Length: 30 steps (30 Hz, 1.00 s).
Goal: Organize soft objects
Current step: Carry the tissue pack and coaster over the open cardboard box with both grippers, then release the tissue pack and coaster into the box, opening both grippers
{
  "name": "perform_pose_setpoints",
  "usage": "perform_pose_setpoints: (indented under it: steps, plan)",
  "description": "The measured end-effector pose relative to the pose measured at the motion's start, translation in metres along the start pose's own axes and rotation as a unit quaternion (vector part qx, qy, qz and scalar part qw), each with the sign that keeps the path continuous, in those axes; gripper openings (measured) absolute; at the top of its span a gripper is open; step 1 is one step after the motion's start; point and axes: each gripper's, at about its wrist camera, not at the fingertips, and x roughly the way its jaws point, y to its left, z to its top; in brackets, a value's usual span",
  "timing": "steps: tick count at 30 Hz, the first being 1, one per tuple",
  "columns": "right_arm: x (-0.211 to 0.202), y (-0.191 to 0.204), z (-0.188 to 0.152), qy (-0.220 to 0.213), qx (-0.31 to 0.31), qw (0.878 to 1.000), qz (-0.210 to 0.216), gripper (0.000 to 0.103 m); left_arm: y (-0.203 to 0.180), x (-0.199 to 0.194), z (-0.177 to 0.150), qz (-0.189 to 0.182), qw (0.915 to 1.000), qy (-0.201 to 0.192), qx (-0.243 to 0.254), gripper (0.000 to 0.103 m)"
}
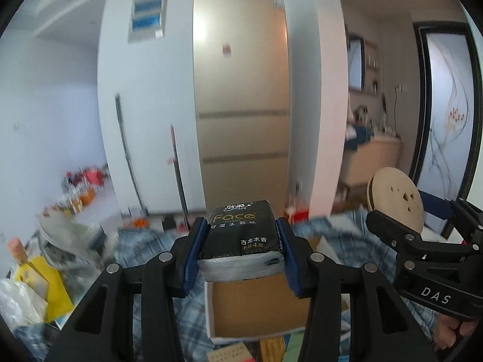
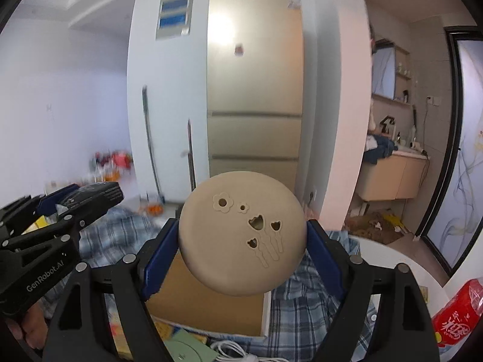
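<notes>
My left gripper [image 1: 241, 241] is shut on a black tissue pack [image 1: 243, 235] and holds it in the air above an open cardboard box [image 1: 256, 307]. My right gripper [image 2: 241, 241] is shut on a round beige soft disc with flower cut-outs [image 2: 241, 232], also above the box [image 2: 208, 301]. The disc [image 1: 395, 199] and the right gripper [image 1: 422, 241] show at the right of the left wrist view. The left gripper [image 2: 84, 199] with the pack shows at the left of the right wrist view.
The box lies on a blue plaid cloth [image 2: 302, 310]. Yellow and white bags [image 1: 36, 286] lie at the left. A red packet [image 2: 459, 316] lies on the white table edge [image 2: 392, 253]. A white cable [image 2: 229, 348] lies at the box's near edge. A tall fridge [image 1: 241, 105] stands beyond.
</notes>
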Motion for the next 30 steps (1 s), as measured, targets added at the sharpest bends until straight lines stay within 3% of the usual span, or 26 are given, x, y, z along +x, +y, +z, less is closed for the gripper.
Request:
perform_pose_setpoints:
  steps: [6,11,15,19,30]
  plan:
    - [0.035,-0.006,-0.02,0.055,0.017,0.998,0.019,0.082,-0.004,0.053,-0.021,0.004,0.996,0.088,0.013,0.049]
    - [0.07,-0.009,-0.04,0.117,0.019,0.993,0.018,0.082,-0.004,0.1,-0.057,0.018,0.9863,0.162,0.024,0.049]
    - [0.099,-0.007,-0.059,0.187,0.008,0.981,0.046,0.082,0.0,0.117,-0.066,0.026,0.9819,0.185,0.029,0.049]
    - [0.113,-0.005,-0.073,0.224,0.013,0.972,0.069,0.082,0.007,0.131,-0.075,0.015,0.9737,0.227,0.014,0.049]
    - [0.127,0.0,-0.085,0.251,-0.003,0.966,0.061,0.082,0.007,0.138,-0.08,0.013,0.9681,0.25,0.014,0.052]
